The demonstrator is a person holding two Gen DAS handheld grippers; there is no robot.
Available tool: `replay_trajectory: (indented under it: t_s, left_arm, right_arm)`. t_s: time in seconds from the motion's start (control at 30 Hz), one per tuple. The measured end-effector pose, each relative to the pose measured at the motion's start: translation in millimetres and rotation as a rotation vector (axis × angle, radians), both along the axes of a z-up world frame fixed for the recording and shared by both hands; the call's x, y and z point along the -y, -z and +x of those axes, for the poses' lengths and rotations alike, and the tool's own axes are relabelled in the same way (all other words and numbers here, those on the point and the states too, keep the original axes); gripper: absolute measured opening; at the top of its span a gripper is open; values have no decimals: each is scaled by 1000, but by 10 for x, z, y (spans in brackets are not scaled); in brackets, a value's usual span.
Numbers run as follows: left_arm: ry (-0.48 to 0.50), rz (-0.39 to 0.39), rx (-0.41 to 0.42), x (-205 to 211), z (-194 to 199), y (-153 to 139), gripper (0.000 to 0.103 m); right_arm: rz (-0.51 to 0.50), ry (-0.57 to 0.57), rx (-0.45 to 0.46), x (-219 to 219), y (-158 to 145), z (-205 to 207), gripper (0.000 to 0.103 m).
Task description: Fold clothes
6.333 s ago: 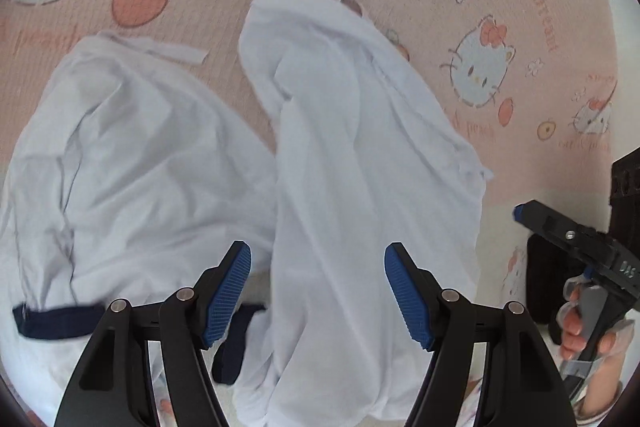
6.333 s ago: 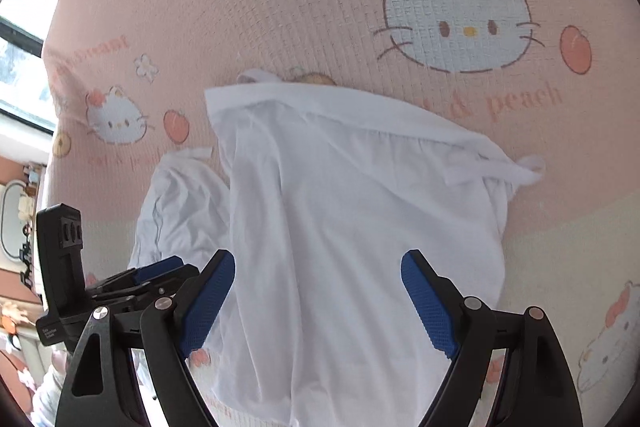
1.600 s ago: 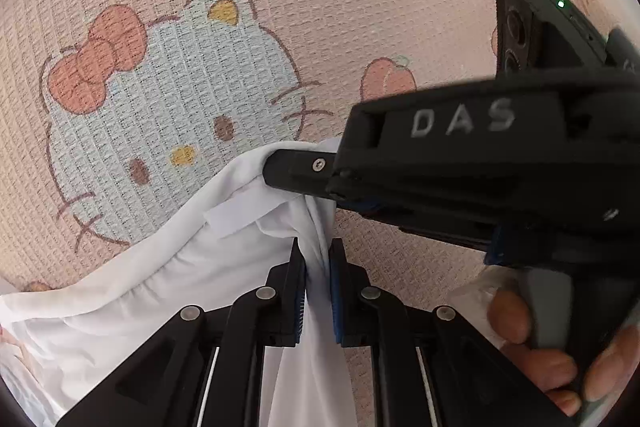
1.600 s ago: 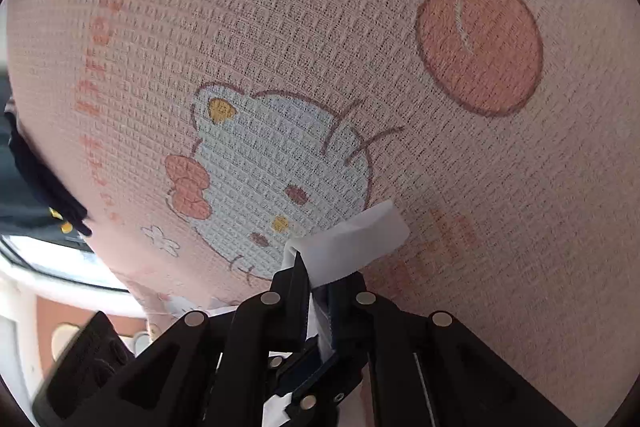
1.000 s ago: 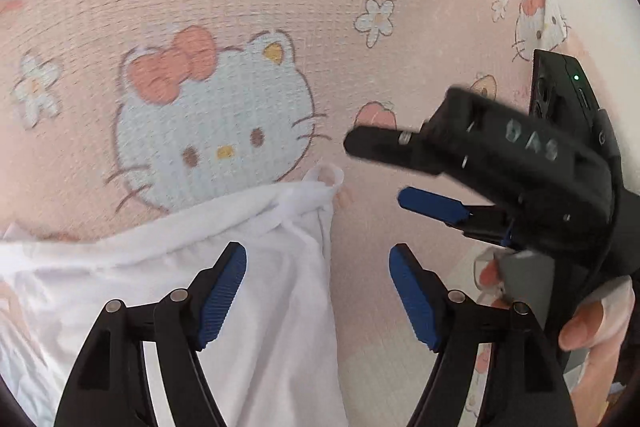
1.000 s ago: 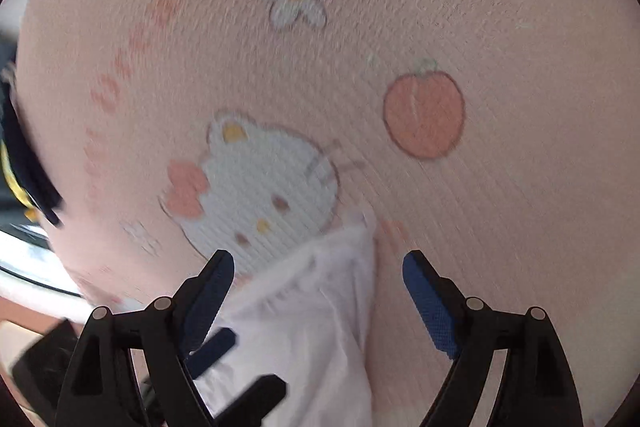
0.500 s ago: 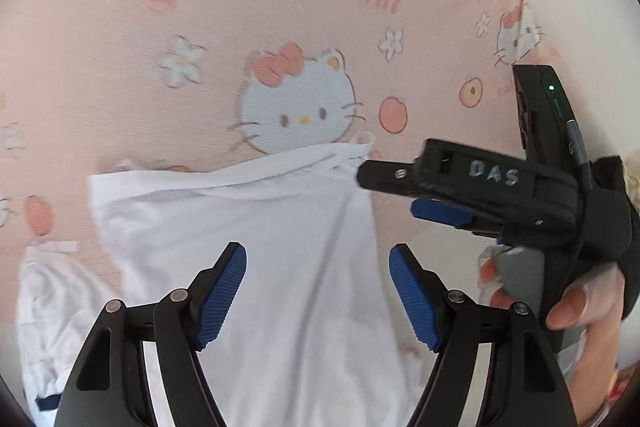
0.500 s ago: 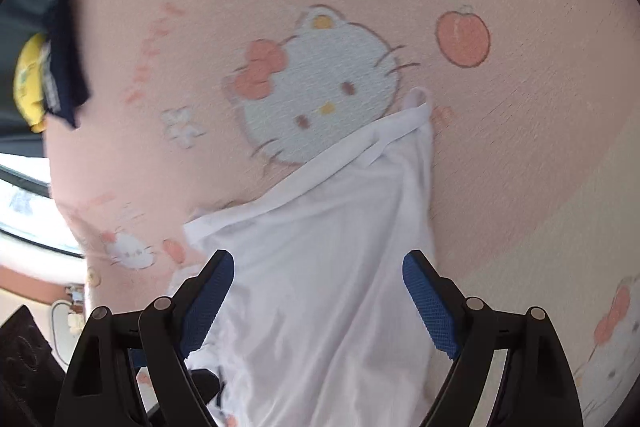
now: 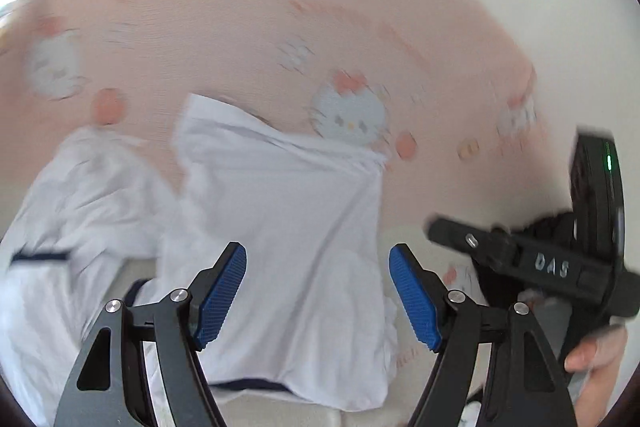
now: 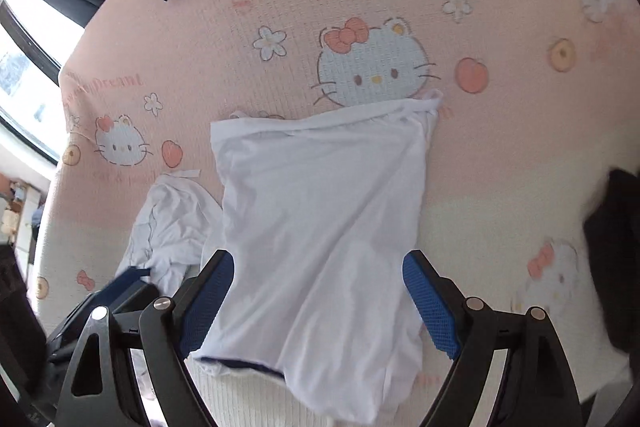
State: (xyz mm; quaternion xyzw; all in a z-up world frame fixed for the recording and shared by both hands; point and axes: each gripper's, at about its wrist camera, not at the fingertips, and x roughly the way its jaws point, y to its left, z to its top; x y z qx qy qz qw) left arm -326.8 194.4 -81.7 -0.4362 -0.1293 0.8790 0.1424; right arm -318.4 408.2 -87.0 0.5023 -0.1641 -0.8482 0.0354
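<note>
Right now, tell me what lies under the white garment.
The white garment lies spread on the pink cartoon-print blanket, covering the chin of a printed cat face. A dark-trimmed layer peeks out at its near hem. What else it covers cannot be seen.

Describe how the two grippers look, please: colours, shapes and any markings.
Both are black frames with silver pivot bolts and two fingers carrying ribbed blue pads. The left gripper and right gripper match. Seen from the left camera, the right one bears pale letters "DAS" and a green light.

white garment (image 9: 288, 211) flat on pink blanket (image 9: 224, 39); left gripper (image 9: 318, 291) jaws apart above
</note>
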Motion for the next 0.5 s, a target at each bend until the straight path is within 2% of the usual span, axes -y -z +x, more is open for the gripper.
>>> replay_trajectory:
  t_s: [0.1, 0.23, 0.27, 0.33, 0.5]
  left_arm:
    - [-94, 44, -19, 293, 368, 112, 73]
    - [-128, 192, 86, 553, 479, 390, 73]
    - [-133, 216, 104, 597, 484, 446, 73]
    - [-141, 213, 113, 662, 490, 514, 73]
    - [-162, 101, 115, 755, 570, 593, 73]
  right_arm:
    - [-23, 0, -65, 38, 45, 352, 87]
    - [-78, 22, -125, 3, 184, 733, 87]
    - [-91, 29, -139, -5, 221, 826, 91]
    - [-119, 49, -160, 9, 329, 958, 92]
    - [-219, 89, -180, 61, 629, 1201, 92]
